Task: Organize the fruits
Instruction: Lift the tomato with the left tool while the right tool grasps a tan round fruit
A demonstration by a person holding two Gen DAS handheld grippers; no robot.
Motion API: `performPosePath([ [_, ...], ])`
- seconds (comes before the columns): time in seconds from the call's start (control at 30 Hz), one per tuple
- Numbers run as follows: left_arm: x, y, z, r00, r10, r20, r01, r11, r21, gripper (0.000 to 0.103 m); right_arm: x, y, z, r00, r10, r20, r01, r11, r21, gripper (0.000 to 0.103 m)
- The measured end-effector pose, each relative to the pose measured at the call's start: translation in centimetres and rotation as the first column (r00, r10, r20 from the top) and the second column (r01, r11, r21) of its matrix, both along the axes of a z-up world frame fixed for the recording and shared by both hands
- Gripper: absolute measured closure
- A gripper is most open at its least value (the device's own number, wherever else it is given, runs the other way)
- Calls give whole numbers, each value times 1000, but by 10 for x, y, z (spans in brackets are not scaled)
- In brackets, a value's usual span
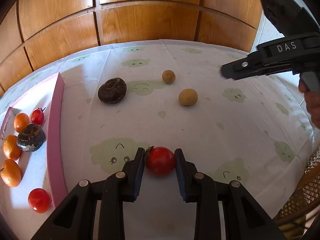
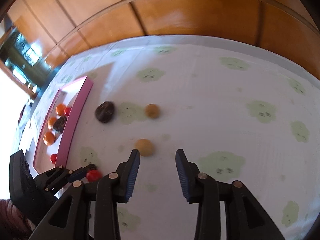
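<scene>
The left gripper has its jaws spread just wide enough to bracket a red tomato. The left pad lies against the tomato's stem side and the right pad meets its other flank, so the fruit is pinched lightly between them while it sits on the tablecloth. This gripper points level and forward, low over the cloth, just right of the pink tray.

The right gripper is spread wide with nothing between its fingers. It hangs above the cloth, tilted, aimed toward the tray. A tan ball fruit lies just beyond its left fingertip; whether they touch I cannot tell, as the right wrist view is blurred. In the left wrist view this gripper reaches in from the far right, clear of the cloth, with the person's hand on its grip.

Right of the tray lie a dark fruit, then a second tan ball farther back. Inside the tray sit three oranges, two tomatoes and another dark fruit.
</scene>
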State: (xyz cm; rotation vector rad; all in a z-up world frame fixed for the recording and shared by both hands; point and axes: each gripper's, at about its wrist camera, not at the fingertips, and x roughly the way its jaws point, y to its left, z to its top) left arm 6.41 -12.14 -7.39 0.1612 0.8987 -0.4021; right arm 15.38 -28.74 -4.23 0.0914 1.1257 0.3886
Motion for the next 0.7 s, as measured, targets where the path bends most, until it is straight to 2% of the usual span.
performPosePath([
  [0.13,0,4,0,1000,8,-5,-8,1000,-29,73,13,31,-13,999,41,-19,-43,995,-86,64],
  [0.3,2,6,0,1000,9,-10,-9,999,-53,73,23,47,-27,999,40,-29,-44,988,-149,64],
  [0.37,1,6,0,1000,7,-9,-8,998,-57,73,23,49,-31,999,38,-34,-44,981,-190,68],
  [0.4,1,7,0,1000,7,-8,-7,998,-58,72,22,49,-33,999,36,-36,-43,977,-209,76],
  [0.53,2,8,-1,1000,5,-9,-6,998,-66,72,7,45,-27,1000,27,-16,-30,969,-247,76],
  [0.7,1,9,-1,1000,8,-6,-8,998,-70,72,-23,30,-25,999,-43,1,42,966,-257,76],
])
